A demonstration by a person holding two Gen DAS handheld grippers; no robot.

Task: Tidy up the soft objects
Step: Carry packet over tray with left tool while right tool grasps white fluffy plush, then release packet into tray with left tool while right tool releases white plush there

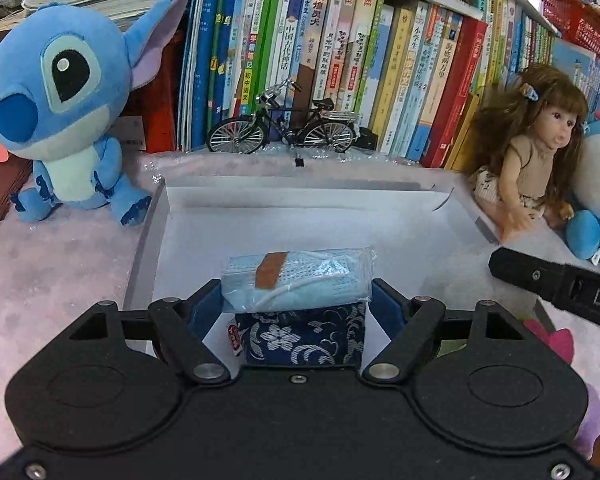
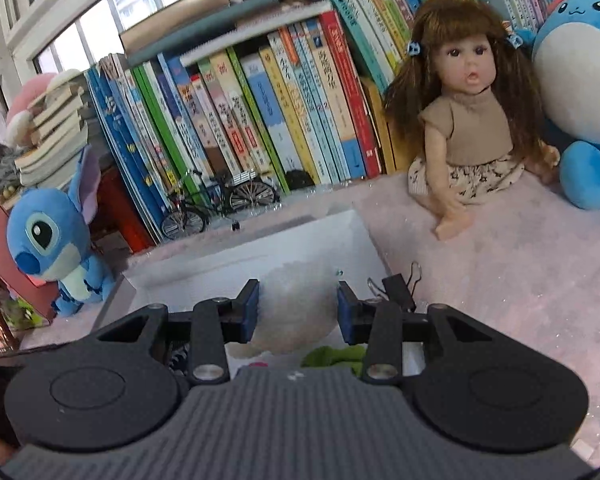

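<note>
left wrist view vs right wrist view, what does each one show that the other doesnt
Only the left wrist view shows the pack of blue masks and the navy floral pouch between the left gripper pads.

Only the right wrist view shows the white fluffy item between the right gripper pads, a black binder clip and windows.

Both show the white tray, Stitch plush, doll, toy bicycle and books.
</note>
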